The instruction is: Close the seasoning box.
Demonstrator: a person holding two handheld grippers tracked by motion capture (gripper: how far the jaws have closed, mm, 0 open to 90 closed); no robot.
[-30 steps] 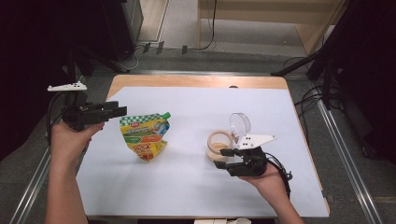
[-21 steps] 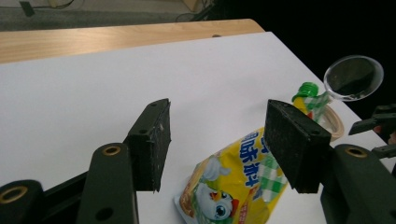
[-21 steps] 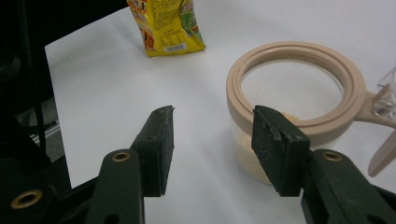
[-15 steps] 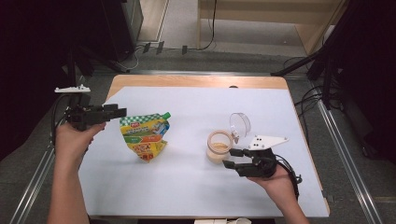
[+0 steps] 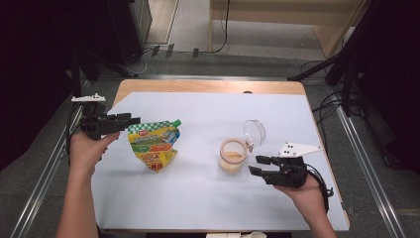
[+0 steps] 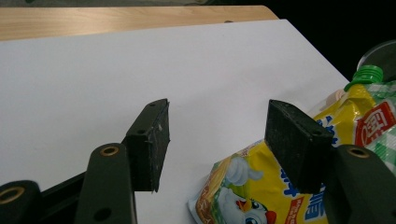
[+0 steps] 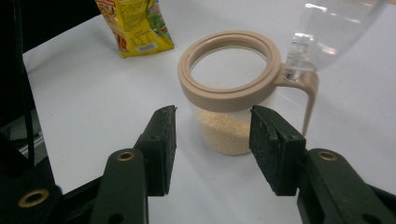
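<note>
The left claw [image 5: 130, 120] stood open just beside the yellow pouch [image 5: 151, 146] on the white counter [image 5: 198, 198]. Right of it, the jar [image 5: 232, 155] with its lid [image 5: 254, 132] flipped back faced the right claw [image 5: 256, 165], open and empty, its jaws just closing a little.

A white-topped table [image 5: 198, 198] carries a pouch [image 5: 153, 144] and an open jar [image 5: 232, 156].

Right gripper [image 5: 256, 166] slides back off the jar [image 5: 232, 155], out toward the right of the table, jaws just closing a touch with nothing between them. Left gripper [image 5: 132, 120] drops lower beside the pouch [image 5: 151, 145], closing in on its top.
</note>
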